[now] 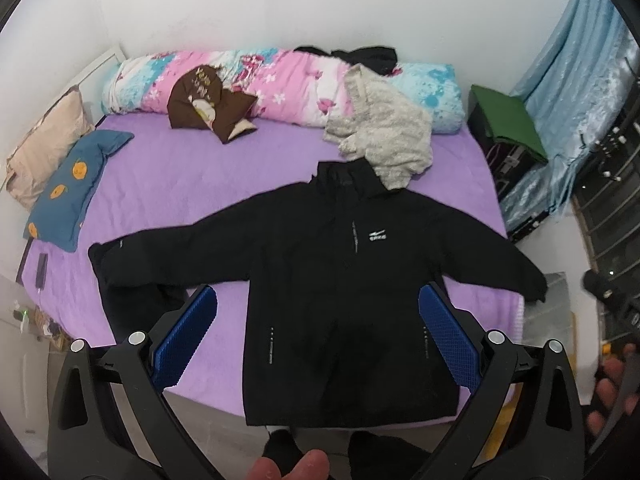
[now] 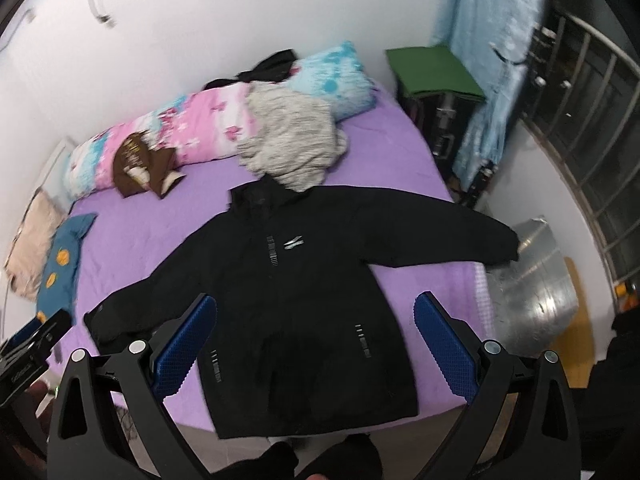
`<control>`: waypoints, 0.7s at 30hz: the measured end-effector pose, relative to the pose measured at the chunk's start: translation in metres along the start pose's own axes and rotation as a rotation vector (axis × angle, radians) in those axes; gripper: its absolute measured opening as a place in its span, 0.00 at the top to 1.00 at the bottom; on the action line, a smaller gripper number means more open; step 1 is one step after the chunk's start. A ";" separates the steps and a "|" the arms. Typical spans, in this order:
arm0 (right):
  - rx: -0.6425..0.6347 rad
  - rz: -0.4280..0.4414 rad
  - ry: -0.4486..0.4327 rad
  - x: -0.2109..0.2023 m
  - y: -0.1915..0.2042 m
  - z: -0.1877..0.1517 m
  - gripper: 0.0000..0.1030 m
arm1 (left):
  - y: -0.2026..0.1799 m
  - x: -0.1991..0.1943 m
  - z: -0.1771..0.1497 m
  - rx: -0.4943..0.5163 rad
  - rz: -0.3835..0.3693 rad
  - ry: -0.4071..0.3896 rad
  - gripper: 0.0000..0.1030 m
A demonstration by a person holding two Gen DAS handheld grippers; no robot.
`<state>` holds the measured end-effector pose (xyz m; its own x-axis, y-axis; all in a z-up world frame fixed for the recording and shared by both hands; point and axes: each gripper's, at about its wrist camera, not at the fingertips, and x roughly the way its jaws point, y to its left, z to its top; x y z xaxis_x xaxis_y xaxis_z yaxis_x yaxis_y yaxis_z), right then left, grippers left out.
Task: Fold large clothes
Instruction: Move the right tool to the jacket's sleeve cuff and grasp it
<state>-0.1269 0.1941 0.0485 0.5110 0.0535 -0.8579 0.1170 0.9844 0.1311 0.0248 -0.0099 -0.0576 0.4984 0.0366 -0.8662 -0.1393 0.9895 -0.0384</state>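
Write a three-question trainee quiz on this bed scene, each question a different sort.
1. True or false: the black jacket lies spread flat with both sleeves stretched out.
2. Which garment overlaps the jacket's collar? A) grey sweater B) brown garment C) blue pillow
3. Fill in: both the left tongs and the right tongs are ____, holding nothing.

Key: 1 true; 2 A; 3 open.
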 end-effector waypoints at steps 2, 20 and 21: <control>0.026 -0.016 0.000 0.017 -0.023 0.003 0.06 | -0.007 0.014 0.000 -0.003 0.017 0.006 0.06; 0.603 -0.062 0.013 0.229 -0.332 -0.012 0.06 | -0.162 0.209 -0.017 0.147 -0.065 0.111 0.06; 0.632 -0.087 0.017 0.248 -0.356 -0.015 0.06 | -0.171 0.227 -0.020 0.145 -0.087 0.138 0.06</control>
<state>-0.0547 -0.1406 -0.2184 0.4641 -0.0149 -0.8856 0.6399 0.6970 0.3236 0.1442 -0.1740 -0.2577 0.3796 -0.0595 -0.9233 0.0284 0.9982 -0.0527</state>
